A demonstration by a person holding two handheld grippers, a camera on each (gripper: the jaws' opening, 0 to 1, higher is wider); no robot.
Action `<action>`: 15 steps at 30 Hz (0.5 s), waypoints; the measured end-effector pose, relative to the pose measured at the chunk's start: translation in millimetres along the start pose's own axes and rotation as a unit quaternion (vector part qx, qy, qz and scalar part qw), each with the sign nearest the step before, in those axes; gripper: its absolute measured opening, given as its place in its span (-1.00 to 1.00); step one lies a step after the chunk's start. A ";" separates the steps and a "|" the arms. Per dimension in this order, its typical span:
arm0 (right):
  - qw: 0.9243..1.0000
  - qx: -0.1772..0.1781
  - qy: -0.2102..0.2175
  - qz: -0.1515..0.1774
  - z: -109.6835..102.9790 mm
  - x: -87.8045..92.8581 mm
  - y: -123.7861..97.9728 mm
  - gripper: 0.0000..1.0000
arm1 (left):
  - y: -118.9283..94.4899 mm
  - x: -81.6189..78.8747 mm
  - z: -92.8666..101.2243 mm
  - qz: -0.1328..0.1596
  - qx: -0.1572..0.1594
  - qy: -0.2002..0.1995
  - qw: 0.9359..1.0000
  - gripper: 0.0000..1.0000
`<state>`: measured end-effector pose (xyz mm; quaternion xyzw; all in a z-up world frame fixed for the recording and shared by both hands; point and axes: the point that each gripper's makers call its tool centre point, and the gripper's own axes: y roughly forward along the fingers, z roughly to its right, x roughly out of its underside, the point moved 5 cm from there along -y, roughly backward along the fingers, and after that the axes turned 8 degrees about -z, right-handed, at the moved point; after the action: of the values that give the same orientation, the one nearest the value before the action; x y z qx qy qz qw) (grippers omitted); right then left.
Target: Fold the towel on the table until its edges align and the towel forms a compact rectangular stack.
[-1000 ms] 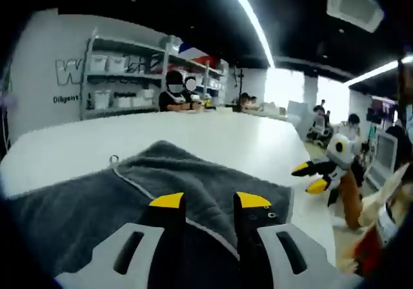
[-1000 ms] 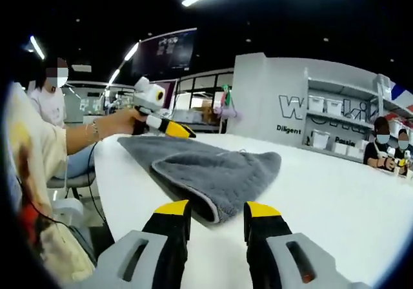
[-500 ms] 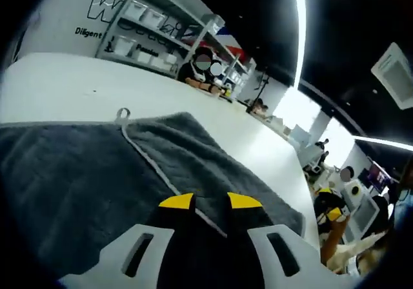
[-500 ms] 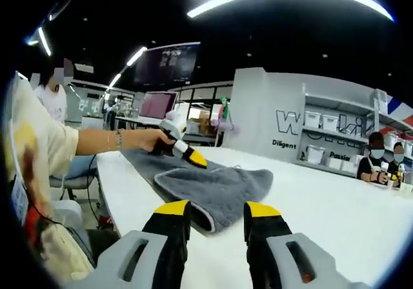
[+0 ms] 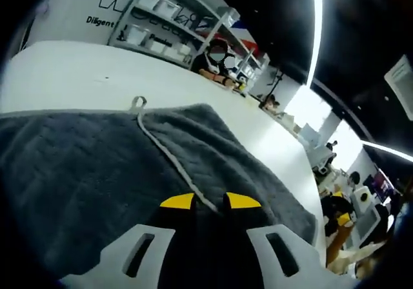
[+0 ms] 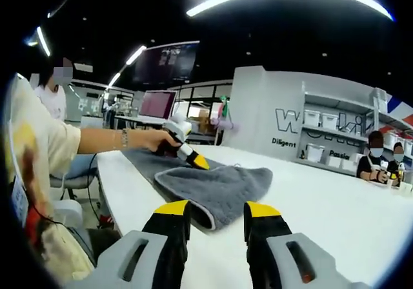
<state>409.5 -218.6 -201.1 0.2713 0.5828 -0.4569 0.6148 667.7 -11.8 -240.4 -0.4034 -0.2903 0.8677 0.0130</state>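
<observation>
Left claw (image 5: 210, 202) lowered onto towel (image 5: 97, 173); right claw (image 6: 216, 209) short of it.

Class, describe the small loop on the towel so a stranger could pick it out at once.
Start at the white table, then the grey towel spread over it. Along its pale stitched seam, at the far edge, sits the hanging loop: a small pale ring, unlike the dark plush around it.

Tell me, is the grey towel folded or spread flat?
Partly folded: the towel shows a doubled, rounded edge near the right gripper.
</observation>
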 end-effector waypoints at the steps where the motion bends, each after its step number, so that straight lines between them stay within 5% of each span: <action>1: 1.000 0.001 0.000 -0.001 0.3 0.1 -0.2 -0.38 | -0.1 -1.0 -1.1 -0.002 -0.003 0.002 1.000 -0.68; 8: 1.000 0.005 0.000 -0.002 1.3 -0.1 -2.2 -0.38 | 2.8 -4.6 -1.5 -0.010 -0.006 0.005 1.000 -0.70; 15: 1.000 0.008 -0.005 -0.009 1.0 0.9 -1.4 -0.39 | 3.0 -0.8 -6.6 -0.008 -0.026 0.012 1.000 -0.95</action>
<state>408.7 -220.3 -201.5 0.2688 0.5782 -0.4683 0.6117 673.5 -11.3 -244.7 -0.4115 -0.3160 0.8548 0.0128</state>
